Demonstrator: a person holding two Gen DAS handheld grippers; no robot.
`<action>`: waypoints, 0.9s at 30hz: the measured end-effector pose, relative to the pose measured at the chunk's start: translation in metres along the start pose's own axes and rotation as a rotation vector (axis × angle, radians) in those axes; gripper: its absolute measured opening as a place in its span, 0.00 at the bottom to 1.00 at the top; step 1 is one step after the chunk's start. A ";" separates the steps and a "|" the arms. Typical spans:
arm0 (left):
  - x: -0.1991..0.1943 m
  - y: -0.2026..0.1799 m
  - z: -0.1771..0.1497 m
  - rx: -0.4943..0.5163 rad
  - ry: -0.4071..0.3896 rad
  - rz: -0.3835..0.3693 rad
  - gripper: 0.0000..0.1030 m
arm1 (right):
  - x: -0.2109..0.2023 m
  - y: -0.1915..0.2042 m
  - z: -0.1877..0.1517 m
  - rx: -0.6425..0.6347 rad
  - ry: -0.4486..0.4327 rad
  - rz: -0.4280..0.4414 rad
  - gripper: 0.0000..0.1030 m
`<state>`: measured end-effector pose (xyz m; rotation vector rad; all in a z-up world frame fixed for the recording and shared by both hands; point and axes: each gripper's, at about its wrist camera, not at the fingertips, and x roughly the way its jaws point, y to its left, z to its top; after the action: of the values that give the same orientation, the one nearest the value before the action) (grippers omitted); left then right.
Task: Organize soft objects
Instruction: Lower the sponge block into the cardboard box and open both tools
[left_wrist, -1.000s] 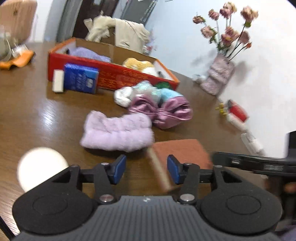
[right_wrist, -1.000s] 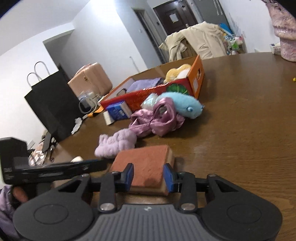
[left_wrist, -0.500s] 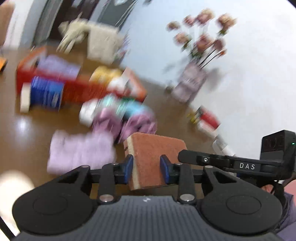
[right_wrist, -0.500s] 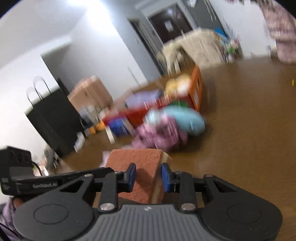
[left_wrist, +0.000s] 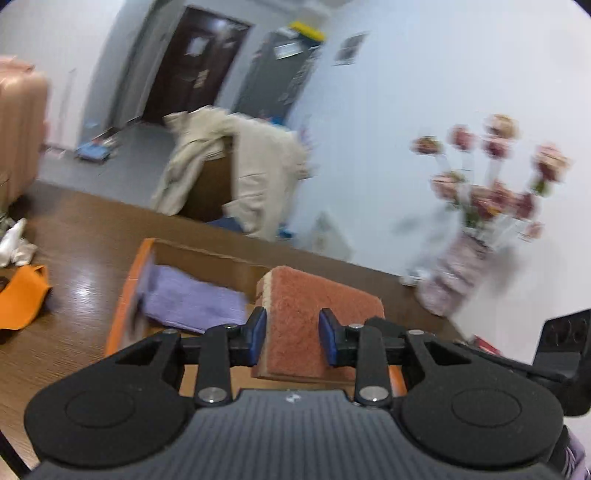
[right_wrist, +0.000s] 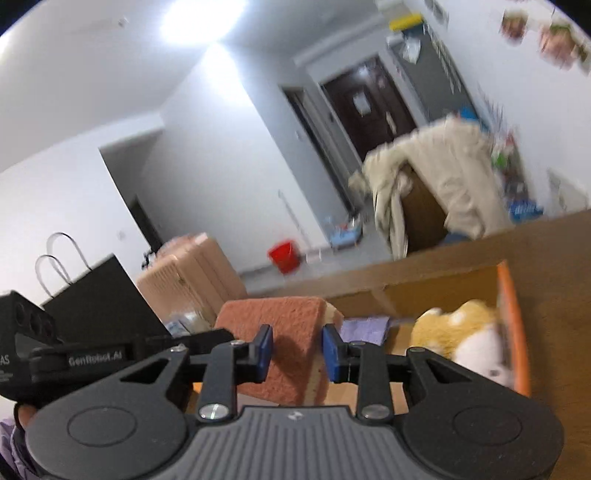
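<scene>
A rust-red sponge (left_wrist: 312, 314) with a pale foam side is held in the air by both grippers at once. My left gripper (left_wrist: 291, 341) is shut on one end of it; my right gripper (right_wrist: 297, 352) is shut on the other end of the sponge (right_wrist: 280, 325). It hangs over the open orange cardboard box (left_wrist: 131, 291). Inside the box lie a folded lilac cloth (left_wrist: 192, 299) and a yellow-and-white plush toy (right_wrist: 461, 332). The lilac cloth (right_wrist: 364, 330) shows just behind the right fingertip.
The box (right_wrist: 511, 332) stands on a brown wooden table (left_wrist: 74, 258). An orange cloth (left_wrist: 22, 299) lies at the table's left; a vase of pink flowers (left_wrist: 476, 236) stands at the right. Beyond are a coat-draped chair (right_wrist: 436, 184), a pink suitcase (right_wrist: 188, 280) and a black bag (right_wrist: 96, 295).
Both grippers closed on the sponge where it lay on the table, lifted it and carried it forward over the box. The plush toys and headband that lay ahead are out of view.
</scene>
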<state>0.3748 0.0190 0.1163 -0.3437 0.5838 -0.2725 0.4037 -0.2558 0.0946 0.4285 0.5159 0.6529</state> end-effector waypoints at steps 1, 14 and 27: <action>0.009 0.009 0.002 -0.007 0.013 0.024 0.31 | 0.021 -0.003 0.001 0.026 0.037 0.001 0.28; 0.055 0.070 -0.020 0.079 0.089 0.216 0.57 | 0.142 -0.023 -0.045 0.076 0.316 -0.025 0.47; -0.071 -0.017 -0.024 0.223 -0.113 0.232 0.93 | -0.004 0.033 -0.006 -0.199 0.071 -0.065 0.64</action>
<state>0.3016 0.0224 0.1389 -0.0743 0.4716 -0.0927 0.3824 -0.2335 0.1086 0.2009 0.5238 0.6519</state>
